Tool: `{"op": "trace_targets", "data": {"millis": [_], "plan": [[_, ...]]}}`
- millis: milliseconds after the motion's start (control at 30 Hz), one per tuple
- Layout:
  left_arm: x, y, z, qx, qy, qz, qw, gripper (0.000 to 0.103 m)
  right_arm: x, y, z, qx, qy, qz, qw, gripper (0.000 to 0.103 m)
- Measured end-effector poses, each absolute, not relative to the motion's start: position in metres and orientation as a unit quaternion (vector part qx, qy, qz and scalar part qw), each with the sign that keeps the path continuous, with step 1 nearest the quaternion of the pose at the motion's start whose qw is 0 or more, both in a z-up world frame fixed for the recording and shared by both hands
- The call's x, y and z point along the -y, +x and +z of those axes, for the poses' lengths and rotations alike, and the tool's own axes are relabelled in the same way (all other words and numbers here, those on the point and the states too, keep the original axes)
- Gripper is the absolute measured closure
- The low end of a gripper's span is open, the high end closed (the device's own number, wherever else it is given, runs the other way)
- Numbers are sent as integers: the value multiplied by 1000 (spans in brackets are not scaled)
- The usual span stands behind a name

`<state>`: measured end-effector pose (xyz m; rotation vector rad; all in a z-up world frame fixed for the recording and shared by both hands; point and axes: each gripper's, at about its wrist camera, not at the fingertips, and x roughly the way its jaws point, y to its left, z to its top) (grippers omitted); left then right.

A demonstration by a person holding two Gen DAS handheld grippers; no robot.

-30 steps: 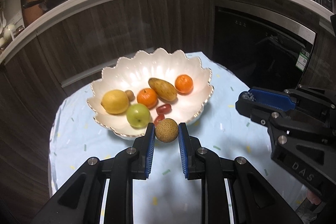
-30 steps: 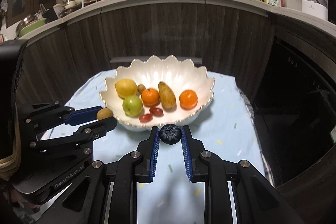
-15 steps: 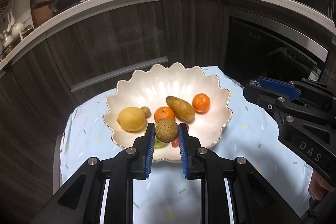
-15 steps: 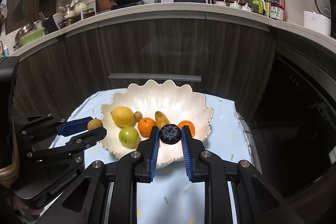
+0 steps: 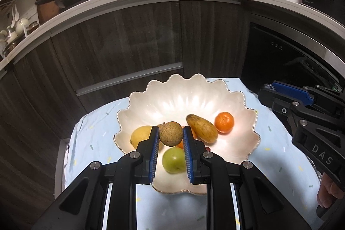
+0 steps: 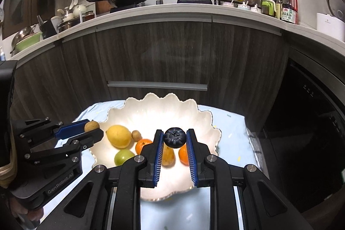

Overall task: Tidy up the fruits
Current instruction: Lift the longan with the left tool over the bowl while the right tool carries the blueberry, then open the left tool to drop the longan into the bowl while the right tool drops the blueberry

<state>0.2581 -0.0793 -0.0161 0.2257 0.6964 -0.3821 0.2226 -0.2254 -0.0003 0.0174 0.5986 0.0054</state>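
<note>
i've got the left tongs [image 5: 171, 136] clamped on the brown fruit [image 5: 171, 133], the right tongs [image 6: 175, 137] on the blueberry [image 6: 175, 137] (both pinched tight); the bowl [image 5: 241, 98] lies directly below and ahead.

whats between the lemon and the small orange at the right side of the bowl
In the left wrist view, between the lemon and the small orange lie the brown fruit held in the left gripper, another orange partly hidden behind it, and the long brownish fruit.
</note>
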Motion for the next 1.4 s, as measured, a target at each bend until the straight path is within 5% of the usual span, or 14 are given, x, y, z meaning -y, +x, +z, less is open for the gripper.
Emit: {"op": "trace_targets", "data": {"millis": [833,967,1300,1400], "plan": [[65,311,-55,-386,82,-149,907,80,219,287,-44,-357,13,17,934,80],[64,309,-56,-386,84,-141,908,65,219,288,-45,-364,12,14,931,80],[57,301,-50,-378,86,-122,914,48,221,281,-40,-358,13,-5,934,43],[56,297,-45,-373,88,-117,916,45,221,276,-36,-353,13,-6,935,41]]}}
